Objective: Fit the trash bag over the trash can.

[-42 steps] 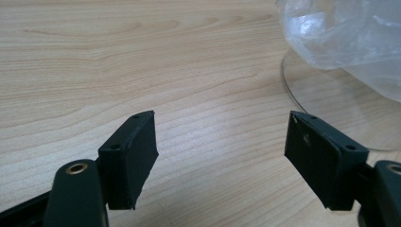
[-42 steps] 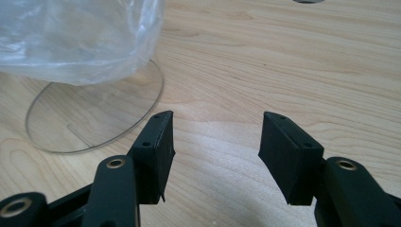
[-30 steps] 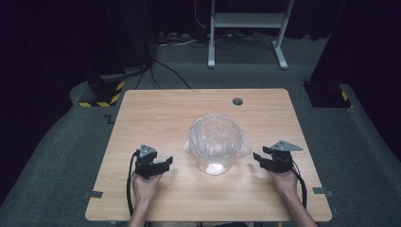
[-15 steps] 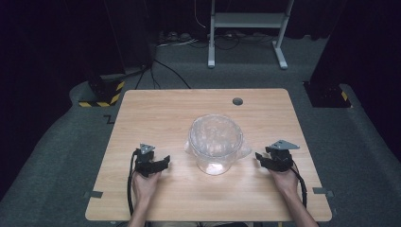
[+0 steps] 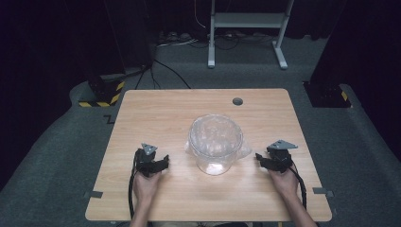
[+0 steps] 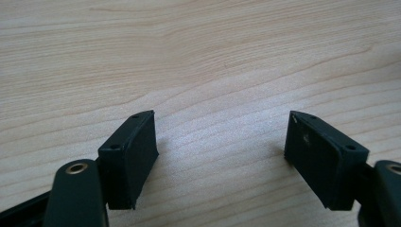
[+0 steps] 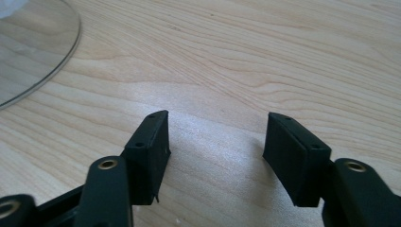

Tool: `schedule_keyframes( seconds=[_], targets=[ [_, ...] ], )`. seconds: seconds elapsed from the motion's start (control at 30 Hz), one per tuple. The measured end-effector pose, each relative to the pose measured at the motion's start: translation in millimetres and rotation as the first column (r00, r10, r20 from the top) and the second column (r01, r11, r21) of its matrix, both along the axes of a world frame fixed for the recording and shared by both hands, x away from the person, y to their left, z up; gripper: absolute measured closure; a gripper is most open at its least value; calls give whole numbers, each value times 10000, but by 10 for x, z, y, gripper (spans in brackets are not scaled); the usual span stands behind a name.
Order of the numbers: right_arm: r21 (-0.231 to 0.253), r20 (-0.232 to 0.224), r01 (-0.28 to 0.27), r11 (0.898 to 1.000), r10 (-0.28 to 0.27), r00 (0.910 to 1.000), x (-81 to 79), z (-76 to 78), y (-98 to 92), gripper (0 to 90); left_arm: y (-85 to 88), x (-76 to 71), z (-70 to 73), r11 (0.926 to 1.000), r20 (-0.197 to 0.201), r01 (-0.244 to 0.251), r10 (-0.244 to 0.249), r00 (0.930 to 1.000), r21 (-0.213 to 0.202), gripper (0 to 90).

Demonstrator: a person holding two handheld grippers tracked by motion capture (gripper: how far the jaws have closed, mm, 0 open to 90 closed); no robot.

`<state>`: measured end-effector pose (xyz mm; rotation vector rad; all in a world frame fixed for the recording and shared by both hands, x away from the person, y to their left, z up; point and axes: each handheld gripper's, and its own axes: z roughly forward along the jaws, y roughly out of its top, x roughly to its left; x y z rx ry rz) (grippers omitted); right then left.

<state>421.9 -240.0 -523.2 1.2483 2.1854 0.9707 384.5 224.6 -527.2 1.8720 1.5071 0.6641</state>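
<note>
A clear bowl (image 5: 215,142) with crinkled clear plastic inside it stands in the middle of the wooden table (image 5: 189,109). My left gripper (image 5: 165,161) rests on the table to the bowl's left, its jaws pointing toward the bowl. In the left gripper view, the gripper (image 6: 220,137) is open over bare wood. My right gripper (image 5: 259,157) lies to the bowl's right, also pointing toward it. Its jaws have just been opening, and the gripper (image 7: 215,137) holds nothing between them. The bowl's rim (image 7: 28,47) shows at the upper left of the right gripper view.
A small round hole (image 5: 237,101) sits near the table's far edge. Beyond the table are dark carpet, cables and a white stand (image 5: 246,28). A person's hands (image 5: 144,187) come in from the near edge, with a cable trailing from each gripper.
</note>
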Motion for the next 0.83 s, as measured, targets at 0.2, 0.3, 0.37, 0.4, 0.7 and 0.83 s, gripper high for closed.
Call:
schedule_keyframes(
  seconds=[0.2, 0.3, 0.37, 0.4, 0.7, 0.83],
  targets=[
    [111, -143, 230, 9997, -228, 9996, 15, -3, -11, 357, 0, 3, -1, 10000, 4, 10, -10, 10000, -19, 255],
    [114, -149, 248, 9996, -246, 9996, 16, -3, -11, 351, -1, 5, -1, 10000, -5, 22, -22, 10000, -3, 251],
    [117, -151, 286, 9995, -284, 9995, 18, -3, -10, 351, -2, 8, 0, 10000, -6, 17, -17, 10000, 21, 248],
    [111, -145, 287, 9995, -286, 9995, 19, -4, -10, 351, -2, 8, 0, 10000, -3, 18, -18, 10000, 23, 247],
    [147, -161, 432, 9990, -430, 9989, 13, -4, 0, 354, -2, 8, -1, 10000, -1, 27, -27, 10000, 27, 247],
    [146, -162, 431, 9990, -429, 9989, 13, -4, -1, 353, -3, 9, -1, 10000, 7, 28, -28, 10000, 16, 247]
  ],
)
